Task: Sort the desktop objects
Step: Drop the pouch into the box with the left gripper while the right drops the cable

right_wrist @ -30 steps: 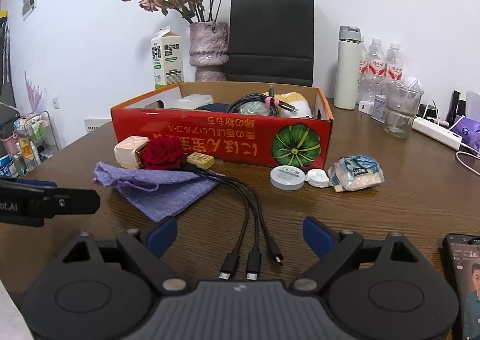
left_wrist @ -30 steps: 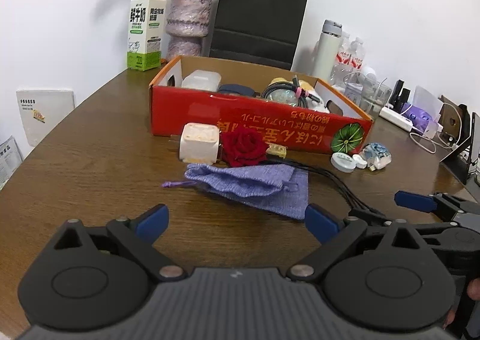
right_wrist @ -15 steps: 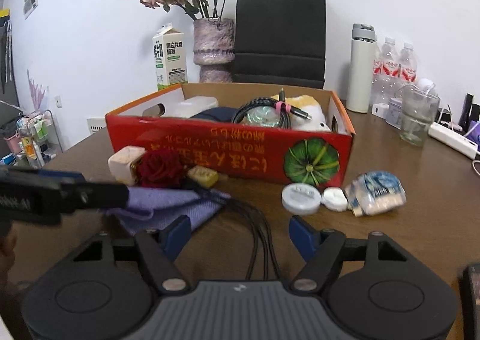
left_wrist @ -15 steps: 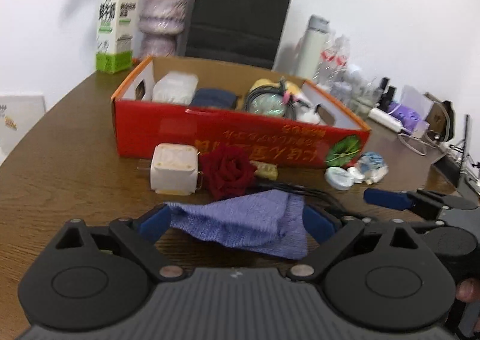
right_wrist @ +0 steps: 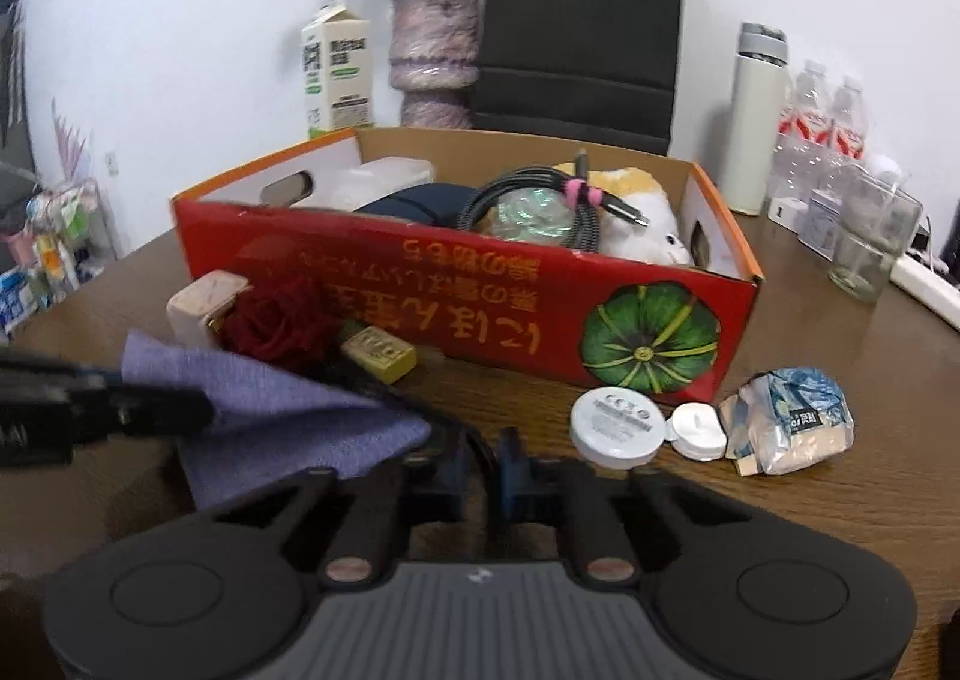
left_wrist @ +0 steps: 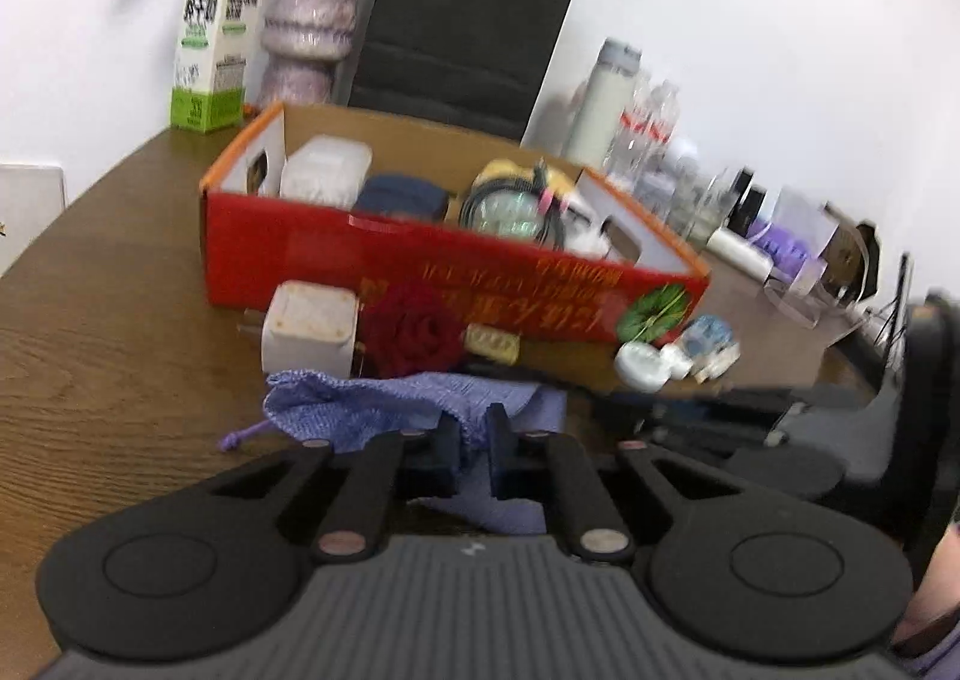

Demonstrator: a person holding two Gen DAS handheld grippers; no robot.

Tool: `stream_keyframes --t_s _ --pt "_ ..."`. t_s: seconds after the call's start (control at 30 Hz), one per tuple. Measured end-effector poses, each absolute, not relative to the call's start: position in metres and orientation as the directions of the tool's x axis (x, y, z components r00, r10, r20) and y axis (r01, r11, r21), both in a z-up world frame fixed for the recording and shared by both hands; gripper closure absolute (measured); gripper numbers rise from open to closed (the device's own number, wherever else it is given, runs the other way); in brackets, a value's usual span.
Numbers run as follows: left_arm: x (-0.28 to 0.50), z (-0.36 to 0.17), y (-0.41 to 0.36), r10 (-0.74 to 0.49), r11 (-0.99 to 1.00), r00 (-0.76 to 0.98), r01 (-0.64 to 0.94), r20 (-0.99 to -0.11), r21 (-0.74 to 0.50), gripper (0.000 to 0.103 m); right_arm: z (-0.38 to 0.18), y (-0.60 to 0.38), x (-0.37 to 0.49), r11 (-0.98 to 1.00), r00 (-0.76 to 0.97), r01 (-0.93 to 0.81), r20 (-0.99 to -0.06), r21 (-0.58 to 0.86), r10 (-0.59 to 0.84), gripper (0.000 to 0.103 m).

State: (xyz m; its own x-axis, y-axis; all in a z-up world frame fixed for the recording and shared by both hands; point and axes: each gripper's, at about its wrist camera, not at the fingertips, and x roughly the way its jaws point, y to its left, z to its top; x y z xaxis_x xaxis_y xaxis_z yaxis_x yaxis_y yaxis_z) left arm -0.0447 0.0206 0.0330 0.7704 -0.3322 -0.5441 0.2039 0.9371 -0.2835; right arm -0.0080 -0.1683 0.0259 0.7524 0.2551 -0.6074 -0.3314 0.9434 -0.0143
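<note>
Two grippers, both clamped

Your left gripper point(left_wrist: 474, 443) pinches the purple cloth pouch point(left_wrist: 390, 407) near the worktop's point(left_wrist: 108, 284) front edge. Behind it sit a white charger point(left_wrist: 309, 329), red rose point(left_wrist: 414, 332) and red box point(left_wrist: 420, 260). Your right gripper point(right_wrist: 483, 461) is closed on the black cable point(right_wrist: 444, 428).

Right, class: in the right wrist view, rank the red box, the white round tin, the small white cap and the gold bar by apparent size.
1. red box
2. white round tin
3. gold bar, which sits farther back, so its place against the tin is unsure
4. small white cap
</note>
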Motion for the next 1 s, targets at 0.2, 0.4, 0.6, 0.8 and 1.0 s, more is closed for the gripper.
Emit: stream_keyframes --t_s 0.2,0.4,0.6,0.8,1.0 --pt "-0.079 0.076 0.03 -0.353 0.924 0.842 0.244 -0.408 -0.294 0.095 0.053 -0.171 -0.045 0.935 0.793 -0.356 -0.532 -0.009 0.297 0.102" --pt "-0.096 0.131 0.036 -0.331 0.936 0.905 0.277 -0.268 -0.219 0.095 0.099 -0.175 -0.069 0.935 0.854 -0.354 -0.417 -0.028 0.311 0.103" --pt "-0.08 0.164 0.036 -0.288 0.951 0.94 0.258 -0.184 -0.171 0.095 0.137 -0.184 -0.07 0.938 0.892 -0.343 -0.333 -0.059 0.305 0.103" --pt "-0.022 0.185 0.021 -0.285 0.957 0.94 0.269 -0.186 -0.104 0.095 0.177 -0.177 -0.021 0.943 0.912 -0.324 -0.289 -0.08 0.289 0.102" --pt "0.05 0.175 0.011 -0.237 0.97 0.948 0.219 -0.21 -0.108 0.095 0.188 -0.171 0.066 0.949 0.887 -0.312 -0.345 0.041 0.307 0.102"
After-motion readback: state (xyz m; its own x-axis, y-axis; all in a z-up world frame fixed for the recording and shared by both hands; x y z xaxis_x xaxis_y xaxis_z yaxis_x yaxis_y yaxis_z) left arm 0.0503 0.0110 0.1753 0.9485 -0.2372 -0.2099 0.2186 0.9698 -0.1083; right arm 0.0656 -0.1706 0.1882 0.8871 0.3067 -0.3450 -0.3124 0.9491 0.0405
